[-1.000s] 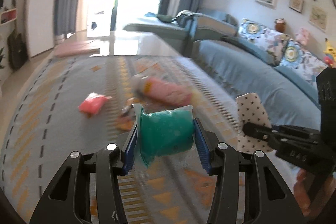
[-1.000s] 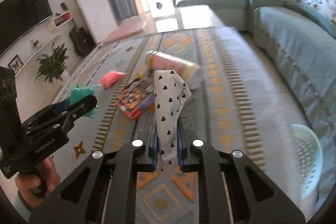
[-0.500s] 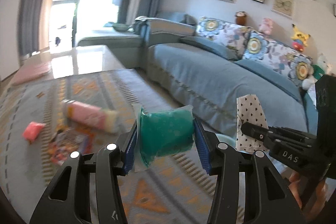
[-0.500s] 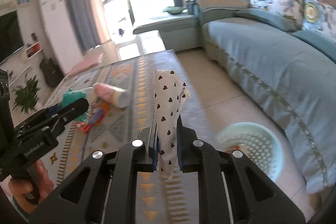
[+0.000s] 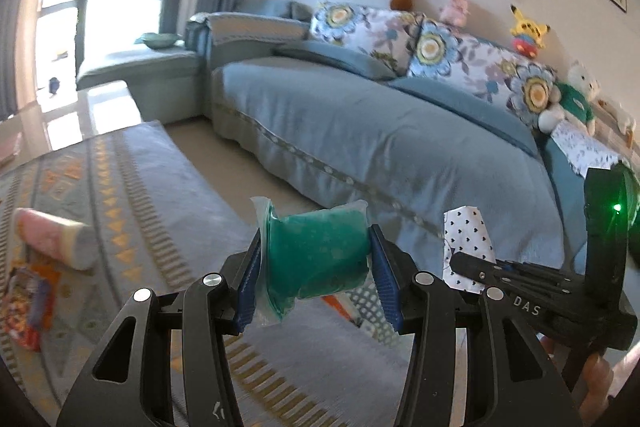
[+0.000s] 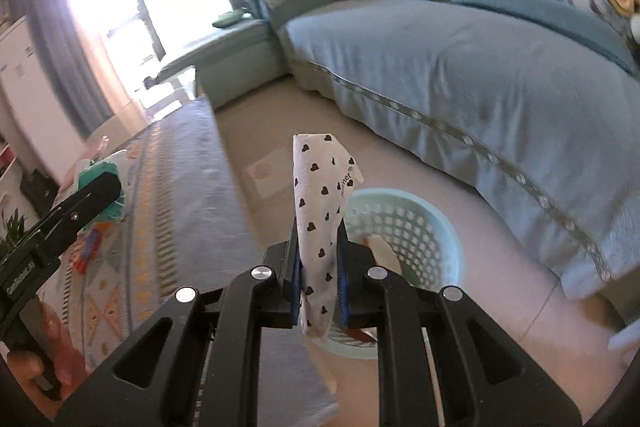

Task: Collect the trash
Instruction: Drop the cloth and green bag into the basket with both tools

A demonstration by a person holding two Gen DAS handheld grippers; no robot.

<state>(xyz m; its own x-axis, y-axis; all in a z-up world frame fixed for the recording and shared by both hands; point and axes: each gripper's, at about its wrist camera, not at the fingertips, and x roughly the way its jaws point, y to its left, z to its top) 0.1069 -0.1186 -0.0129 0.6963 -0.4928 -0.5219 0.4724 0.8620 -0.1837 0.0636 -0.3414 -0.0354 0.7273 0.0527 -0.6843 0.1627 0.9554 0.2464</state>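
Currently, left tongs (image 5: 315, 277): clamped on green packet (image 5: 318, 259), judged soft, squashy
Right tongs (image 6: 319, 277): clamped on heart-print wrapper (image 6: 320, 203), judged light, limp, above basket (image 6: 432, 223)

green packet (image 5: 318, 255): soft teal pouch with a clear crimped edge, squeezed across its width between blue pads, held above the rug edge; heart-print wrapper (image 6: 322, 203): white crumpled paper with small dark hearts and some printed lettering, standing upright, lower part pinched, top free, just in front of the basket; basket (image 6: 416, 223): pale mint, round, perforated wall, on the tile floor near the sofa front, some scrap inside, contents unclear; more litter on the rug: pink-and-cream tube (image 5: 54, 245) lying on its side; colourful snack bag (image 5: 24, 301) flat beside it
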